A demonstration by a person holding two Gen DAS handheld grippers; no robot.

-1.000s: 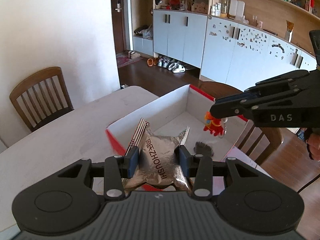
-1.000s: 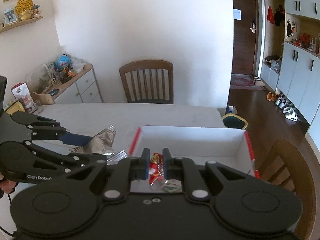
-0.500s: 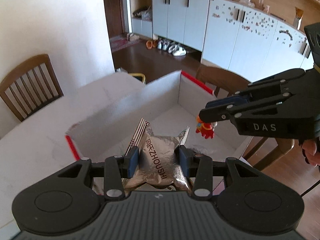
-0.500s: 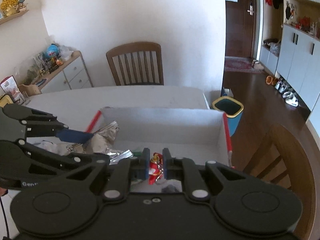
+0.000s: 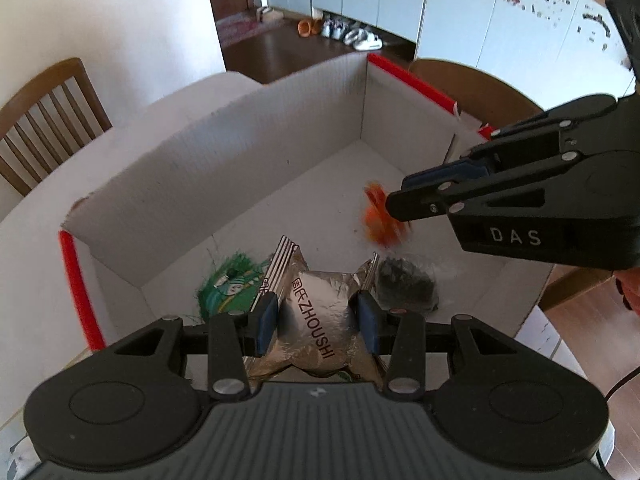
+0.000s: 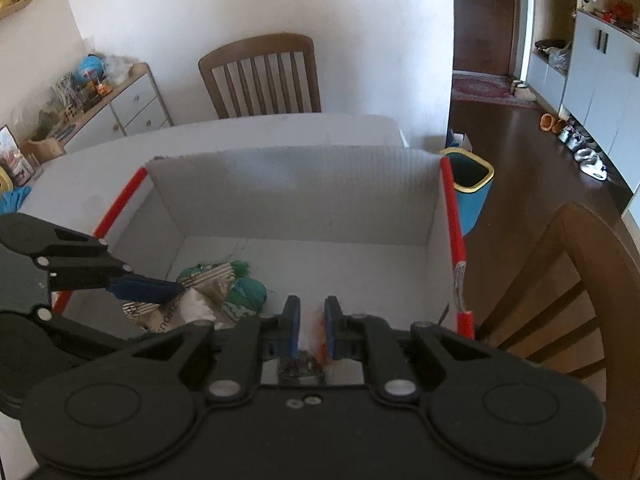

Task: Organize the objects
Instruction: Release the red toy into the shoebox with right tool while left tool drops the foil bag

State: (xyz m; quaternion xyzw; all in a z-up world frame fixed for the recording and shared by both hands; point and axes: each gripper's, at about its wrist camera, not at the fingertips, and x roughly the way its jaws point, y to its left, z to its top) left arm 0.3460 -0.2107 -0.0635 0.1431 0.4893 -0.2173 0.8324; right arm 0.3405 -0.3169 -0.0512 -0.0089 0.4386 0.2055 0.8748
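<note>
A white cardboard box (image 5: 224, 184) with red edges stands open on the table, and both grippers hang over it. My left gripper (image 5: 316, 320) is shut on a silver foil snack packet (image 5: 316, 292), held just above the box floor. In the right wrist view the left gripper (image 6: 160, 290) and the foil packet (image 6: 176, 312) show at the box's left. My right gripper (image 6: 312, 328) is shut on a small red-orange toy (image 5: 380, 220), which is blurred at its tips (image 5: 400, 196). A green item (image 5: 224, 288) and a dark fuzzy thing (image 5: 408, 284) lie inside.
The box (image 6: 304, 192) sits at the corner of a pale table (image 6: 80, 176). Wooden chairs stand behind (image 6: 264, 76) and to the right (image 6: 580, 280). A blue bin (image 6: 472, 184) with a yellow rim stands on the dark floor. A cluttered sideboard (image 6: 132, 108) is at the left.
Both grippers have sunk and moved forward over the box, each still holding its object. The box interior now fills the views, and the toy has become blurred.
</note>
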